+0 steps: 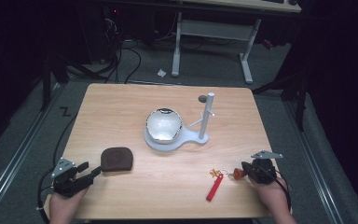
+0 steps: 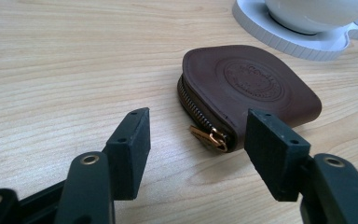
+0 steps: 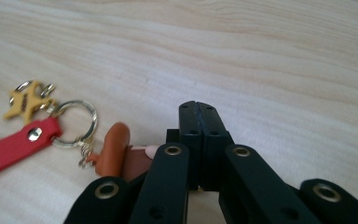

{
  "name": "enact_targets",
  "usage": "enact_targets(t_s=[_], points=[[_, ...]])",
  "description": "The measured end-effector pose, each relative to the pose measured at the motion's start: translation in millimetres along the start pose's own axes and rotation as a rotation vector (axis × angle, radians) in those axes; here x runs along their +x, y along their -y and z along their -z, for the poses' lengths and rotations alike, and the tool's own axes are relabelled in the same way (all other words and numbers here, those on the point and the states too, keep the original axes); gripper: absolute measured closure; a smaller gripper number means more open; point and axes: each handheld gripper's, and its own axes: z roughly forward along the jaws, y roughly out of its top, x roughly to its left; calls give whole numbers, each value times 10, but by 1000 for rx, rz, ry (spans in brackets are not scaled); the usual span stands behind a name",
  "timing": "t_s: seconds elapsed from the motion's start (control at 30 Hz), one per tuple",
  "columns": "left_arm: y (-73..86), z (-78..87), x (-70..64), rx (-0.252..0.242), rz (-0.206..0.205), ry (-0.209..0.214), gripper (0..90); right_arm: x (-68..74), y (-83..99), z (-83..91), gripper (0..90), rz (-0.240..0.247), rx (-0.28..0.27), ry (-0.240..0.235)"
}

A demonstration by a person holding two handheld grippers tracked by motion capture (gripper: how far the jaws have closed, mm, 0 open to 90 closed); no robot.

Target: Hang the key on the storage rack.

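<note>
a: what is the setting?
b: a light wooden desk (image 1: pixel 121 102) with clear grain stands on grey carpet in a dark room. a white-legged table (image 1: pixel 212 30) sits behind it, with cables on the floor (image 1: pixel 121 56) at its left and a scrap of white paper (image 1: pixel 161 73) near one leg.

a: any writing to read?
b: the brown leather zip pouch (image 2: pixel 247 88) carries a round embossed stamp on its top, but the lettering is too faint to make out.

a: where is the pouch?
b: it lies flat at the desk's front left, just ahead of the left hand-held gripper (image 2: pixel 196 140), whose jaws stand wide apart on either side of the brass zip pull (image 2: pixel 209 136) without touching it. in the high view the left hand-held gripper (image 1: pixel 91 173) sits at the desk's corner, tips near the pouch (image 1: pixel 117 158).

a: and the right side?
b: the right hand-held gripper (image 3: pixel 200 116) has its jaws pressed together with nothing between them. it rests at the front right, in the high view (image 1: pixel 246 169), just beside a keyring (image 3: pixel 74 122). the ring links a red strap (image 3: pixel 14 145), a small gold charm (image 3: pixel 27 99) and a brown-orange charm (image 3: pixel 114 151) that lies against the gripper's left side.

a: what else is on the desk?
b: mid-desk, a white bowl (image 1: pixel 163 125) sits on a white base (image 1: pixel 168 143) with an upright post (image 1: pixel 206 114) to its right. a small dark round object (image 1: pixel 202 98) lies behind the post.
</note>
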Motion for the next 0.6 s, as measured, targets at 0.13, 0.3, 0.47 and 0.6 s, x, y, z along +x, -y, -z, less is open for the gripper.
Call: enact_targets(t_s=[0.13,0.3,0.47,0.6], points=[[5,-13,2,6,2,2,412,97,150,120,900,4,-17,-12],[10,-23,9,8,8,6,412,198,280,194,900,14,-19,-25],[11,-17,5,7,10,7,412,229,354,232,900,20,-16,-18],[15,-28,3,11,8,7,412,194,393,270,900,20,-12,-6]])
